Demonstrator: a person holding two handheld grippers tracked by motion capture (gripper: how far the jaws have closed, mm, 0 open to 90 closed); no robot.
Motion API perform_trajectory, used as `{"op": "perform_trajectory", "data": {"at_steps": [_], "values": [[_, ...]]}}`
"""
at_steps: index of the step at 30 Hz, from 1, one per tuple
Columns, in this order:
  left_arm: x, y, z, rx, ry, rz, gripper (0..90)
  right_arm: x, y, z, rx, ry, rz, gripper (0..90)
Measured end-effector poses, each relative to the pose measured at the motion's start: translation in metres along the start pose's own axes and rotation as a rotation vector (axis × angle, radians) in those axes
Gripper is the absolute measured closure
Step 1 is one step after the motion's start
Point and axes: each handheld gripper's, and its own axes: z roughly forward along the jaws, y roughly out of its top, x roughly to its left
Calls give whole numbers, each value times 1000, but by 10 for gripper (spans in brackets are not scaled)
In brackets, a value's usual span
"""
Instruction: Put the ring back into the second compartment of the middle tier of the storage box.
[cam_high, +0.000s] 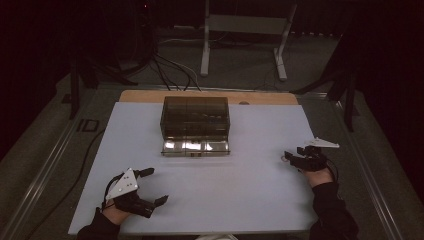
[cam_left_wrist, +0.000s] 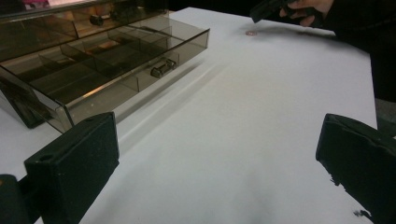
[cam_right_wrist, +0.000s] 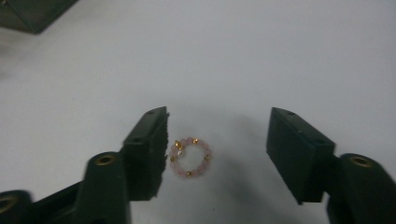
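Note:
A small ring of pink and gold beads (cam_right_wrist: 190, 156) lies flat on the white table top (cam_right_wrist: 280, 56), between the jaws of my right gripper (cam_right_wrist: 217, 135). The ring sits close against the left pad (cam_right_wrist: 156, 140); a clear gap separates it from the right pad (cam_right_wrist: 292, 149). This gripper is open. From above, my right gripper (cam_high: 288, 159) is low at the table's right side. My left gripper (cam_high: 157, 186) rests open at the near left with nothing between its jaws (cam_left_wrist: 219, 135). Far off in the left gripper view, the ring (cam_left_wrist: 251, 33) lies just below the right gripper (cam_left_wrist: 261, 11).
A smoky transparent drawer box (cam_high: 195, 117) stands at the back middle of the table, its bottom drawer (cam_high: 195, 147) pulled out. The drawer (cam_left_wrist: 107, 60) has several dividers and a metal handle (cam_left_wrist: 163, 69). A white table frame (cam_high: 245, 30) and cables lie on the floor beyond.

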Motion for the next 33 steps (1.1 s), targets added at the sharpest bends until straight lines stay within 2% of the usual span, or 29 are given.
{"op": "perform_trajectory", "data": {"at_steps": [6,9,11,13,14,20,24,27,28,33], "values": [[0,0,0,3,-2,0,8,2,-1,3,24,-20,-8,514],[0,0,1,9,0,-2,8,3,-1,4,32,-22,-12,529],[0,0,0,0,0,3,8,5,-3,8,54,-33,-28,591],[0,0,1,5,0,-1,8,5,-3,9,59,-38,-34,603],[1,0,1,9,1,-1,8,6,-3,10,61,-51,-35,645],[0,0,1,10,1,1,8,9,-3,12,64,-47,-61,710],[0,0,1,7,2,2,8,12,-5,17,85,-43,-86,754],[1,-1,1,11,2,-1,8,13,-4,17,87,-41,-89,789],[1,0,1,7,3,0,8,14,-4,17,89,-36,-94,830],[1,-1,2,12,1,-2,8,15,-4,18,99,-34,-95,849]]}}
